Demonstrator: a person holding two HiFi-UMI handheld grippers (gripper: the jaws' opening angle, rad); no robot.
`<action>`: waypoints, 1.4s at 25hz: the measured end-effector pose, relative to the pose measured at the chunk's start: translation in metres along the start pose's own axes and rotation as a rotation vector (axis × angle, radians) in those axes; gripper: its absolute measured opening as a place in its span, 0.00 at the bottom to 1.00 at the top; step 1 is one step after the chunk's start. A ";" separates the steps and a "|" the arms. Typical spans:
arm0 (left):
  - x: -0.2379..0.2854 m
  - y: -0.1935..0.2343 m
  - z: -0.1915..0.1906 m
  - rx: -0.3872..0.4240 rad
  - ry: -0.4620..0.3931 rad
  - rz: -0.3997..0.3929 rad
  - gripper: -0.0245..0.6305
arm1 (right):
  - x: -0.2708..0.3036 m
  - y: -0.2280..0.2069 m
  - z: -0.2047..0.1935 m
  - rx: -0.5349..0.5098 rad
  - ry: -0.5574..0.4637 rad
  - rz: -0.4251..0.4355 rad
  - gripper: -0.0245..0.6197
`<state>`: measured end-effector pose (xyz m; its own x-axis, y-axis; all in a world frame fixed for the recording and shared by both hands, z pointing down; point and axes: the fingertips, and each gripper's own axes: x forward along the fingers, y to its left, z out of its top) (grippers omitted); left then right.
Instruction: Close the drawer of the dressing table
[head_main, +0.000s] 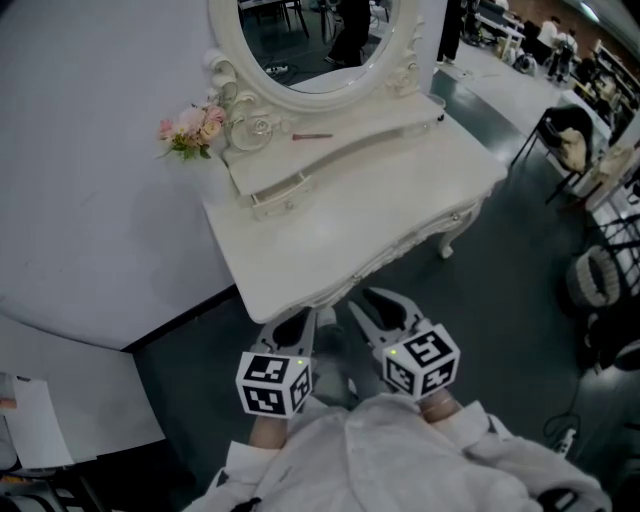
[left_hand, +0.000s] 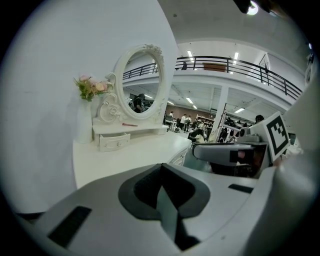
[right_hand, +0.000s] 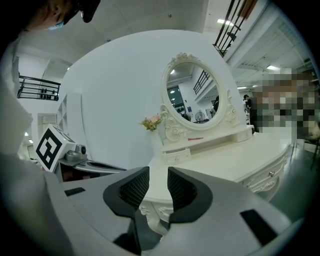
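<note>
Nearest: left gripper (head_main: 292, 330), jaws pressed together, holding nothing. Beside it, right gripper (head_main: 386, 312), jaws a little apart and empty. Both hang just short of the dressing table (head_main: 400, 190) front edge, not touching it.

Beyond, across the bare top and ahead-left of the left gripper: small drawer (head_main: 277, 194) below the mirror (head_main: 320, 40), standing out from its case. Flowers (head_main: 192, 128) are near its left.

Judgement: reach not begun. Carry the left gripper over the top, meet the drawer front squarely mid-face, and push straight in, clear of the flowers.
</note>
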<state>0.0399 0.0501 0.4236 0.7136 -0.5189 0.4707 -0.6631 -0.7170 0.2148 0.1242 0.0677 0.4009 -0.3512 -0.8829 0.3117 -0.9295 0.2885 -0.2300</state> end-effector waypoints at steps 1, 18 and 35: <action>0.002 0.001 0.001 -0.004 0.002 0.001 0.05 | 0.002 0.000 0.000 0.002 0.003 0.004 0.18; 0.056 0.047 0.036 -0.049 0.013 0.005 0.05 | 0.071 -0.029 0.016 -0.001 0.086 0.043 0.18; 0.099 0.137 0.088 -0.049 -0.024 0.001 0.05 | 0.178 -0.039 0.060 -0.036 0.079 0.050 0.18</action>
<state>0.0393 -0.1399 0.4243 0.7177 -0.5308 0.4507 -0.6737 -0.6932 0.2564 0.1048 -0.1227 0.4095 -0.4037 -0.8356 0.3725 -0.9135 0.3460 -0.2139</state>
